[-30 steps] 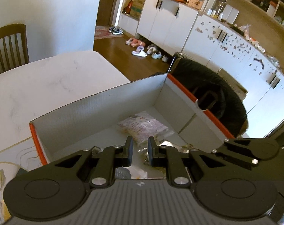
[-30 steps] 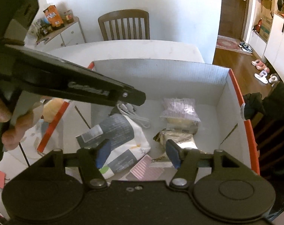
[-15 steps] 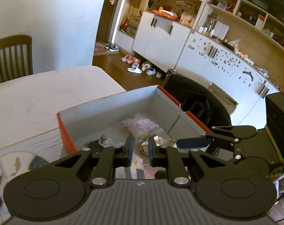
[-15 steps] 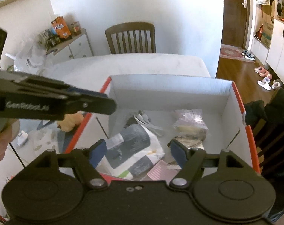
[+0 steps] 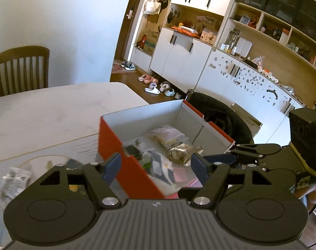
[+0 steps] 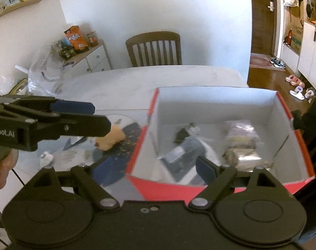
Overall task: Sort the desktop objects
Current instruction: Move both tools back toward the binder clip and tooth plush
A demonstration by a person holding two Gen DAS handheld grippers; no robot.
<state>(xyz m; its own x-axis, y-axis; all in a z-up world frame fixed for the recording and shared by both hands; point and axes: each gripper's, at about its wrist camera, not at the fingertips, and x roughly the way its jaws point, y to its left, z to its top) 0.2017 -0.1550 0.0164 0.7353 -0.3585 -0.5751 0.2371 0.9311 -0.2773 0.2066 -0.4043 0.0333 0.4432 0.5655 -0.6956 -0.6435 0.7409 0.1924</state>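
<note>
An orange cardboard box (image 5: pixel 137 173) (image 6: pixel 220 95) stands on the white table and holds a grey-and-white pouch (image 6: pixel 187 148), a pinkish snack bag (image 5: pixel 168 134) (image 6: pixel 240 129), a silvery packet (image 5: pixel 180 153) and a pink card (image 5: pixel 179 175). My left gripper (image 5: pixel 155 164) is open and empty, above the box's near left corner; it also shows at the left in the right wrist view (image 6: pixel 91 114). My right gripper (image 6: pixel 155 168) is open and empty over the box's near wall; it shows at the right in the left wrist view (image 5: pixel 230 158). A tan plush toy (image 6: pixel 110 138) lies left of the box.
A crumpled wrapper (image 5: pixel 13 179) and small scraps lie on a patterned mat (image 6: pixel 116 166) left of the box. A wooden chair (image 6: pixel 154 49) stands at the table's far side. A dark chair (image 5: pixel 222 116) is behind the box. A cluttered side cabinet (image 6: pixel 83 52) stands far left.
My left gripper has opened and pulled back up and left out of the box. My right gripper has also drawn back and left, staying open.
</note>
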